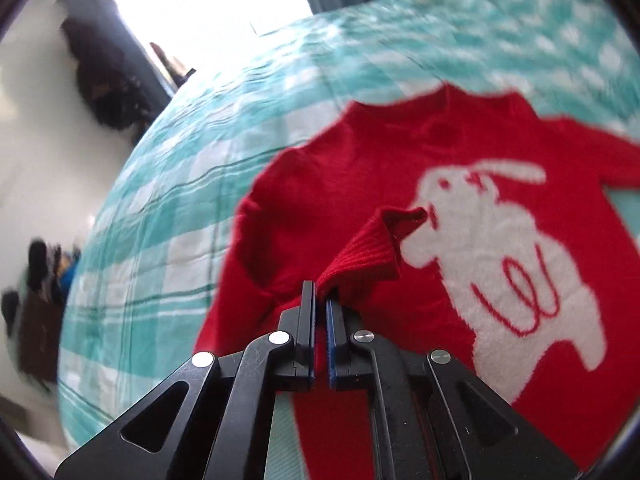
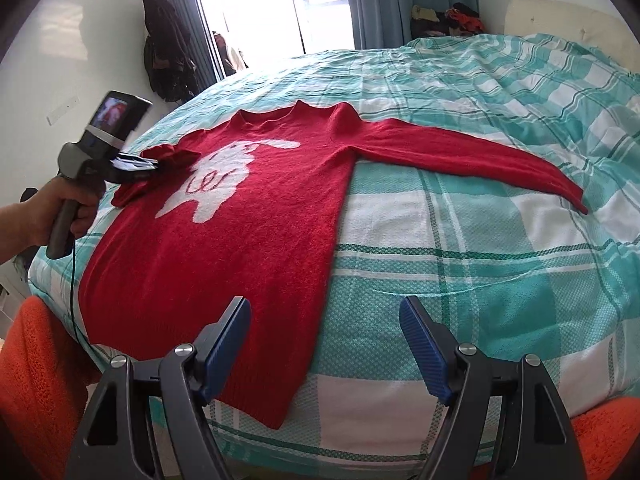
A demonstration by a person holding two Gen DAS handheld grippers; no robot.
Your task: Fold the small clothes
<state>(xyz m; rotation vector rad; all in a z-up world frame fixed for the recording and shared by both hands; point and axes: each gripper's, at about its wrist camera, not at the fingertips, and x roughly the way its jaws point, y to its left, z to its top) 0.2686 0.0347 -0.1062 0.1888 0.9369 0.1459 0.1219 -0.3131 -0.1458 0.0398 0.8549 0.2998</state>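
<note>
A small red sweater (image 2: 248, 216) with a white rabbit (image 2: 224, 176) on its chest lies face up on the bed. Its right sleeve (image 2: 472, 152) is spread out flat to the right. My left gripper (image 1: 320, 296) is shut on the cuff of the left sleeve (image 1: 368, 252) and holds it folded in over the chest, next to the rabbit (image 1: 500, 248). The left gripper also shows in the right wrist view (image 2: 150, 166) at the sweater's left side. My right gripper (image 2: 324, 320) is open and empty, above the sweater's hem near the bed's front edge.
The bed (image 2: 480, 280) has a teal and white checked cover. An orange towel (image 2: 36, 368) hangs at the front edge. Dark clothes (image 2: 164, 52) hang by the bright window (image 2: 272, 8) at the back. A clothes pile (image 2: 448, 20) sits in the far corner.
</note>
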